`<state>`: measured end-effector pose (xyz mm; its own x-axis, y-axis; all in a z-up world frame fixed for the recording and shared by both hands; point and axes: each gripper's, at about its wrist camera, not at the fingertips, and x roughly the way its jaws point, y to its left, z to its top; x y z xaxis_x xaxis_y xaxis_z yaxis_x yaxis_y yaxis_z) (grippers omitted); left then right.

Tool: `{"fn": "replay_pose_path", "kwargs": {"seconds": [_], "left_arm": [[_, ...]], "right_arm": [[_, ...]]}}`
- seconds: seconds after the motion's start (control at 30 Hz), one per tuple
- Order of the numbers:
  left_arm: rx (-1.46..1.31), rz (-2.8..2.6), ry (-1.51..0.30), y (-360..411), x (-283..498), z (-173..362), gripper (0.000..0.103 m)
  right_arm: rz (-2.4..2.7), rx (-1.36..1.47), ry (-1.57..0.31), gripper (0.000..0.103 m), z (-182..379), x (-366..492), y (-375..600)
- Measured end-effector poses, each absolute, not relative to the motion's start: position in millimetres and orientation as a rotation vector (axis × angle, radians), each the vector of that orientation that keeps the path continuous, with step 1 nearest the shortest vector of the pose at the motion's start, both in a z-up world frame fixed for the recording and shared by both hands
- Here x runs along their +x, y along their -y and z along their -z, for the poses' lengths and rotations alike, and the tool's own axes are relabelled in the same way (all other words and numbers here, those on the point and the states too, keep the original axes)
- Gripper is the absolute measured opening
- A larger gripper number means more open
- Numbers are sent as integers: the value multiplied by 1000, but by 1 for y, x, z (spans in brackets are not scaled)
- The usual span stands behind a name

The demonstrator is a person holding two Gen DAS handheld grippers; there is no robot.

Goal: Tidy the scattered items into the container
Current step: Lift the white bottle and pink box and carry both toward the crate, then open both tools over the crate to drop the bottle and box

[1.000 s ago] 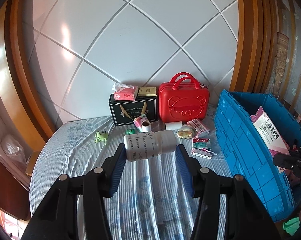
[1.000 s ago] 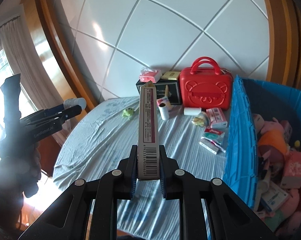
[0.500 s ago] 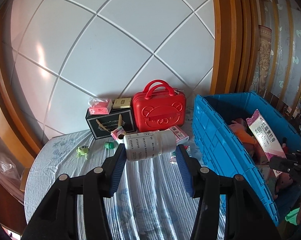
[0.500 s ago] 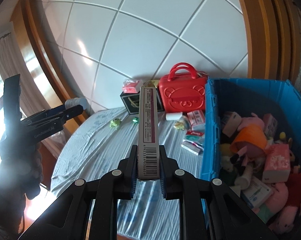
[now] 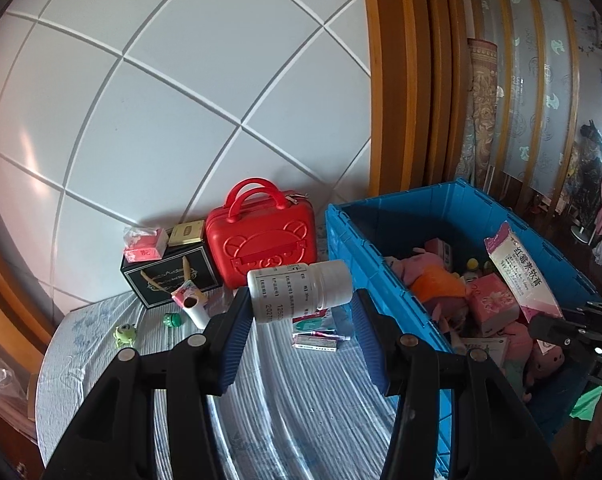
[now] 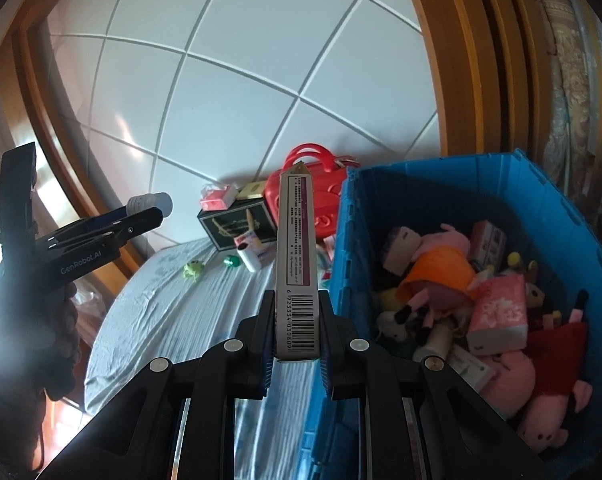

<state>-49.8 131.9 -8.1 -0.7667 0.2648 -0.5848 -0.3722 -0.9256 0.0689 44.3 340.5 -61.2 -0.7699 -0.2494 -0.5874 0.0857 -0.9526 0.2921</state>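
My left gripper (image 5: 301,305) is shut on a white pill bottle (image 5: 299,290) that lies sideways between the blue pads. It hangs over the striped cloth just left of the blue crate (image 5: 401,204). My right gripper (image 6: 295,320) is shut on a long narrow carton (image 6: 295,240) with a barcode, standing up between the fingers near the left wall of the blue crate (image 6: 347,240). In the right wrist view the left gripper (image 6: 157,212) and the white bottle (image 6: 149,202) are off to the left, held by a dark-gloved hand.
The crate holds plush toys (image 6: 433,268), pink tissue packs (image 6: 499,312) and small boxes. On the cloth sit a red case (image 5: 261,240), a black gift box (image 5: 169,276), a green toy (image 5: 125,332), a small roll (image 5: 193,310) and flat cartons (image 5: 315,340). A white tiled wall stands behind.
Both grippers have swung to the right with their loads. The blue crate has grown in both views and its contents now show plainly.
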Motion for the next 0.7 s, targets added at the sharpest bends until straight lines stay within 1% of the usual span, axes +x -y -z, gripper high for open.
{"fn": "replay_pose_path", "kwargs": {"seconds": [0.7], "left_arm": [[-788, -2333, -436, -292, -67, 14, 50]], "right_arm": [[2985, 1049, 624, 18, 92, 81, -447]]}}
